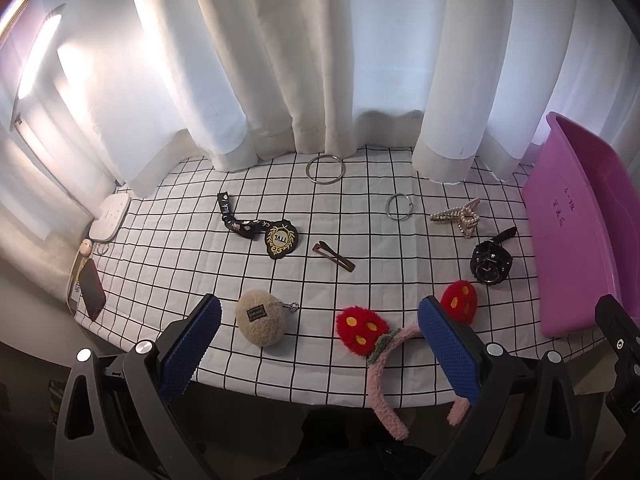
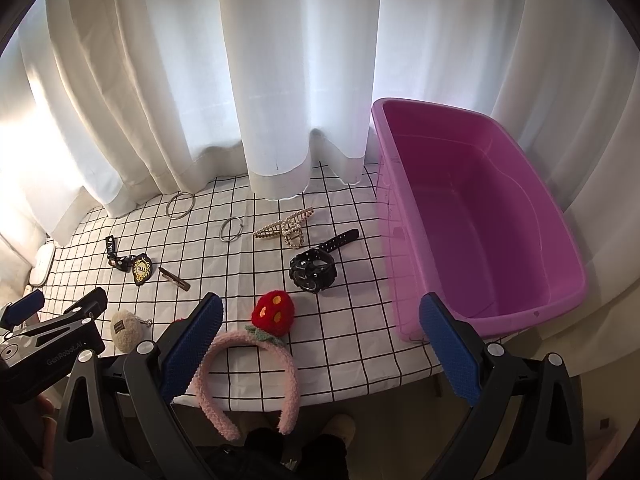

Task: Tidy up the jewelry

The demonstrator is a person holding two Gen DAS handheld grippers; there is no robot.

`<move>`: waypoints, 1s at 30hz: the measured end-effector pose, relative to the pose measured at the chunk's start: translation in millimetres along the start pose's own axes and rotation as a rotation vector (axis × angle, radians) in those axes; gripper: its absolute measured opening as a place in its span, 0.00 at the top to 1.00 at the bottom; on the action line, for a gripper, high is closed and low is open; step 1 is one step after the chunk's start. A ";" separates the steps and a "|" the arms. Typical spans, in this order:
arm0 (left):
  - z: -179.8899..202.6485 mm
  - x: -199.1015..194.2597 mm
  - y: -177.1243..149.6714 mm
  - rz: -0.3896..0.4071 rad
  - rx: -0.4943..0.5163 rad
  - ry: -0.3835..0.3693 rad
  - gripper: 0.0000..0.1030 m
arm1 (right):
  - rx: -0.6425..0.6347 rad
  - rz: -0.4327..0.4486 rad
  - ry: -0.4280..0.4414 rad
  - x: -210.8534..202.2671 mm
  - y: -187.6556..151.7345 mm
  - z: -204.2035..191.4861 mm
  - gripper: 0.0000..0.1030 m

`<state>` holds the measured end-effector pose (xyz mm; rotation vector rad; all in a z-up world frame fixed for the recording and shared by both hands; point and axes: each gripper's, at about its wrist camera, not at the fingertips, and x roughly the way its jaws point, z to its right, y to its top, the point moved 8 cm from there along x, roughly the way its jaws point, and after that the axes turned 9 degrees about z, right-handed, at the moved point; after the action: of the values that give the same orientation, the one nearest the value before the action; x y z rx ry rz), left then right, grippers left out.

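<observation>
A pink fuzzy headband [image 1: 380, 384] [image 2: 244, 340] with two red strawberry puffs [image 1: 360, 330] [image 2: 274, 312] lies at the table's front edge. Further back lie a black watch [image 1: 490, 262] [image 2: 314, 270], a pearl claw clip [image 1: 460, 216] [image 2: 286, 228], a brown hair clip [image 1: 334, 256] [image 2: 174, 278], a black keychain badge [image 1: 280, 238] [image 2: 140, 270], a beige plush ball [image 1: 260, 322] [image 2: 126, 328], a large ring [image 1: 325, 170] [image 2: 180, 206] and a small ring [image 1: 399, 207] [image 2: 231, 230]. My left gripper [image 1: 320, 344] and right gripper [image 2: 320, 340] are open and empty above the front edge.
An empty purple tub [image 2: 480, 216] [image 1: 580, 232] stands at the right. White curtains [image 1: 320, 60] hang along the back. A dark phone [image 1: 92, 288] and a white box [image 1: 110, 216] sit at the left edge of the checked tablecloth [image 1: 180, 272].
</observation>
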<state>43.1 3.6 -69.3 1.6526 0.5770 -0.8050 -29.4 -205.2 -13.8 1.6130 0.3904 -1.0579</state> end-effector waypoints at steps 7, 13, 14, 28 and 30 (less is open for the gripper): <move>-0.5 -4.1 -1.9 0.001 0.000 0.000 0.06 | -0.001 0.001 0.001 -1.1 -0.1 -1.1 0.09; -1.1 -6.7 -3.2 0.006 -0.001 0.000 0.06 | 0.000 -0.001 0.001 -1.6 -0.4 -1.1 0.09; -1.2 -6.7 -3.3 0.006 0.000 -0.001 0.06 | 0.000 0.000 0.001 -1.8 -0.3 -1.3 0.09; -1.0 -7.5 -3.6 0.005 0.001 -0.004 0.06 | 0.001 0.002 0.000 -4.1 -0.4 0.2 0.09; -0.8 -7.6 -3.6 0.005 0.001 -0.003 0.06 | 0.001 0.003 0.001 -4.7 -1.0 0.3 0.09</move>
<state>35.8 5.5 -65.7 1.6527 0.5700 -0.8043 -32.8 -204.0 -10.6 1.6149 0.3875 -1.0550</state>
